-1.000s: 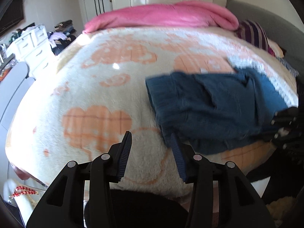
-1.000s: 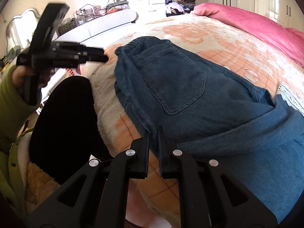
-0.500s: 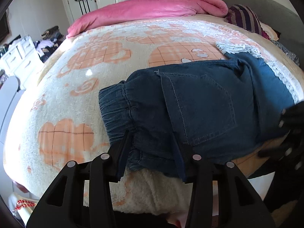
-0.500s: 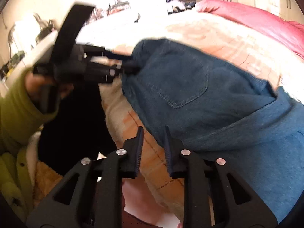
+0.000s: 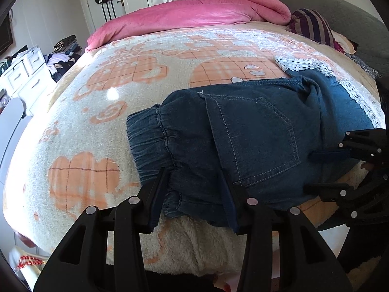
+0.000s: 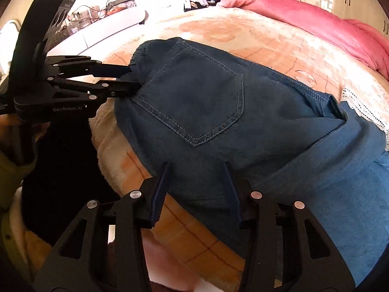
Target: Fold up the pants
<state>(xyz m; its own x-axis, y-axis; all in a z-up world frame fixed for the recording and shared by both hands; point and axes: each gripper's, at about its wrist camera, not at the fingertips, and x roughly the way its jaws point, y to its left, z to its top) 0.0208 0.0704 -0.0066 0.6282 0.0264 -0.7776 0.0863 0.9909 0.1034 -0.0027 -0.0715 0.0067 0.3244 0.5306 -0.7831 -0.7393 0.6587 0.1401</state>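
Both grippers have closed in on the pants (image 5: pixel 255 141), lying on the bed (image 5: pixel 102 126). Your left gripper (image 5: pixel 194 194) and right gripper (image 6: pixel 195 189) straddle the near edge, spread; pinch both layers together.

1. One pair of denim pants (image 5: pixel 243 141), with one back pocket (image 5: pixel 255 138) showing.
2. Two grippers: left gripper (image 5: pixel 194 185), right gripper (image 6: pixel 197 182).
3. One pink duvet (image 5: pixel 189 14).
4. One bed (image 5: pixel 97 112).
5. One striped pillow (image 5: pixel 313 26).

"GenRobot.AI" stands in pale letters on the black body of the left gripper (image 6: pixel 128 77).
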